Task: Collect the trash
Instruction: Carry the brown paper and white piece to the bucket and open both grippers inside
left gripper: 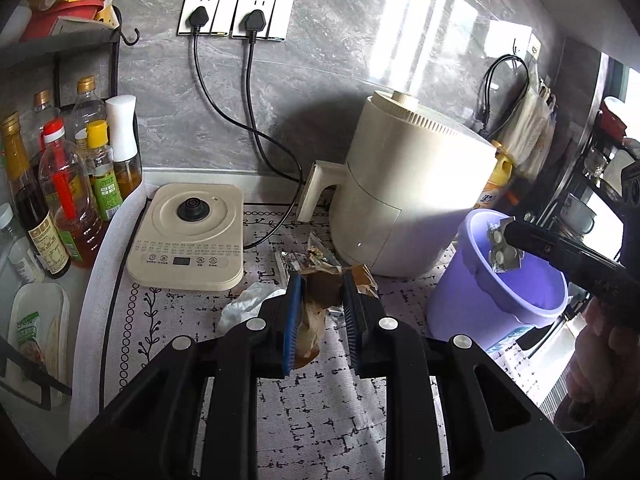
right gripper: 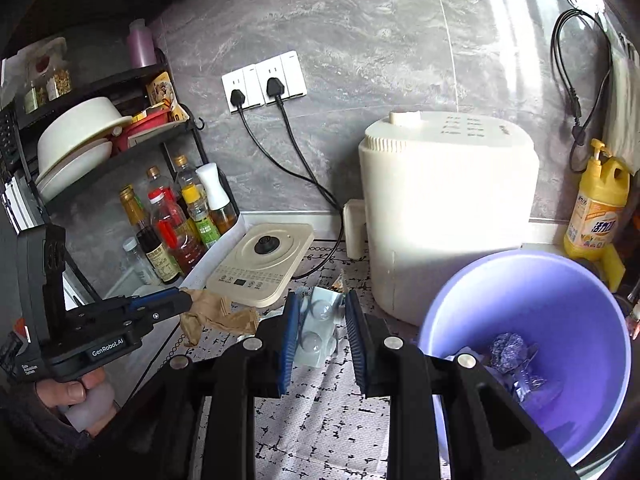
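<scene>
My left gripper [left gripper: 319, 300] is shut on a crumpled brown paper wrapper [left gripper: 316, 296] and holds it above the patterned mat; it also shows in the right wrist view [right gripper: 212, 312]. My right gripper [right gripper: 320, 320] is shut on a silver pill blister pack [right gripper: 318, 322] and holds it beside the purple trash bucket [right gripper: 532, 292]. In the left wrist view the blister pack [left gripper: 500, 246] hangs over the purple bucket's [left gripper: 480, 300] rim. Foil and plastic scraps [right gripper: 514, 356] lie inside the bucket. A white tissue [left gripper: 248, 304] and a torn wrapper [left gripper: 296, 260] lie on the mat.
A cream air fryer [left gripper: 404, 196] stands behind the bucket. A cream induction base [left gripper: 188, 236] sits to the left with cords to wall sockets [left gripper: 236, 12]. Several sauce bottles [left gripper: 60, 184] stand on a rack at the left. A yellow detergent bottle [right gripper: 596, 208] stands at the right.
</scene>
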